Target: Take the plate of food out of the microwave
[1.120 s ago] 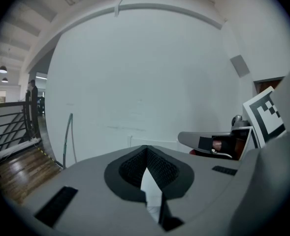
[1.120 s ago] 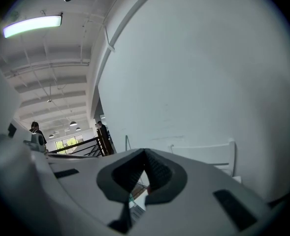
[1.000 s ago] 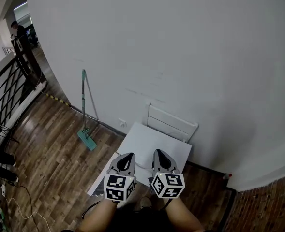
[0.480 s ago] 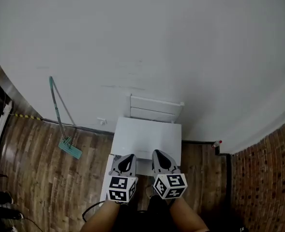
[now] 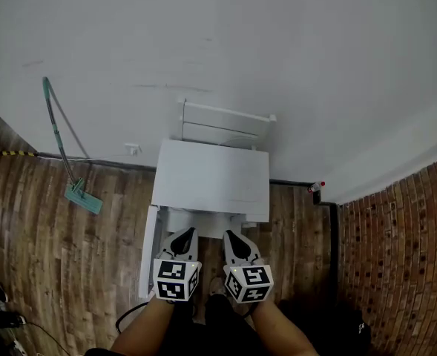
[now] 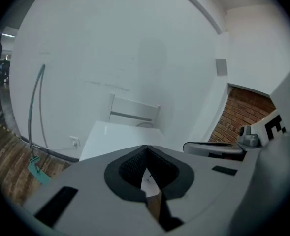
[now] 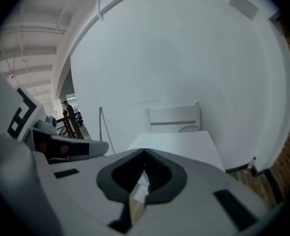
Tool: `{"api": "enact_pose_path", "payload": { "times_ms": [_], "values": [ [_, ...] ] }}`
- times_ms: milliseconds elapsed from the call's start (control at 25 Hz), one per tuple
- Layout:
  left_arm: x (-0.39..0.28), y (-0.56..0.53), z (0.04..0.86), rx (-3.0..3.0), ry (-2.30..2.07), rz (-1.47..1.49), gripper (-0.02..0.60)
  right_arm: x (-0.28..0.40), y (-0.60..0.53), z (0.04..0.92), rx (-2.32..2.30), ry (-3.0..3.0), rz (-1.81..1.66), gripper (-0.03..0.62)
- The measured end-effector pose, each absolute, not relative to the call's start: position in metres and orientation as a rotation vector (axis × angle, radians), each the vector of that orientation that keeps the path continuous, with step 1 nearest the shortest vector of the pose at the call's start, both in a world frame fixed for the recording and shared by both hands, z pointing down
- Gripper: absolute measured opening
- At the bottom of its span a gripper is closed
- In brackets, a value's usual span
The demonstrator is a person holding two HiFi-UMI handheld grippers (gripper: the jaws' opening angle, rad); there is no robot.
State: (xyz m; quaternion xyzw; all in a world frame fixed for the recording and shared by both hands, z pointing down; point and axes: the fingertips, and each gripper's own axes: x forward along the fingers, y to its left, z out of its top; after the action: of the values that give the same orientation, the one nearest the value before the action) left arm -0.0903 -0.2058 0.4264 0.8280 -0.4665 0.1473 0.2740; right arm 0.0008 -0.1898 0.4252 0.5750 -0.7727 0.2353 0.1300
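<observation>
- Left tool (image 5: 187, 233): in the left gripper view (image 6: 145, 147) I read its 2 jaws closed tip to tip, with nothing between them.
- Right tool (image 5: 230, 236): jaws likewise pressed together and empty in the right gripper view (image 7: 145, 152).
- Both tools sit side by side at 6 o'clock in the head view and point towards 12 o'clock.
- Bench (image 5: 212, 175): a bare white top at 12 o'clock from both tools, just ahead of their tips. Its near edge runs from 9 to 3 o'clock.
- Neither hand is clearly nearer to the bench than the other.
- Chair (image 5: 223, 123): white, at 12 o'clock beyond the bench, against the wall (image 5: 277, 43).
- Task's things: no view shows a microwave or a plate of food. I cannot say which way they lie from either tool, nor how the plate is set.
- My judgement: the task is not yet begun, and the next move must first bring the microwave into view.
- Mop (image 5: 64, 158): leaning on the wall at 9 o'clock, its head on the wooden floor (image 5: 77, 258).
- Bottle (image 5: 316, 188): small, red-capped, on the floor at 2 o'clock from the bench.
- Writing: none readable. Each tool's cube carries only black-and-white square markers.
</observation>
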Motion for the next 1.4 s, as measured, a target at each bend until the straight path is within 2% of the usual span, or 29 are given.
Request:
{"api": "enact_pose_path", "payload": {
  "times_ms": [360,1000,1200,1280,1400],
  "values": [
    [-0.083,-0.183,0.509,2.062,-1.392,0.349,-0.004,0.016,-0.177,0.53,1.536,-2.285,0.749,0.011],
    [-0.102,-0.254,0.668,2.063,-1.484,0.241,-0.003,0.001,-0.273,0.687,1.705,-2.259,0.704,0.011],
    [-0.109,-0.26,0.713,2.053,-1.519,0.189,-0.002,0.007,-0.295,0.732,1.815,-2.208,0.734,0.031],
    [-0.11,-0.265,0.725,2.062,-1.536,0.17,-0.002,0.006,-0.304,0.744,1.837,-2.199,0.74,0.092],
    [-0.116,-0.276,0.735,2.082,-1.598,0.136,-0.002,0.011,-0.317,0.749,1.903,-2.162,0.665,0.115]
  ]
}}
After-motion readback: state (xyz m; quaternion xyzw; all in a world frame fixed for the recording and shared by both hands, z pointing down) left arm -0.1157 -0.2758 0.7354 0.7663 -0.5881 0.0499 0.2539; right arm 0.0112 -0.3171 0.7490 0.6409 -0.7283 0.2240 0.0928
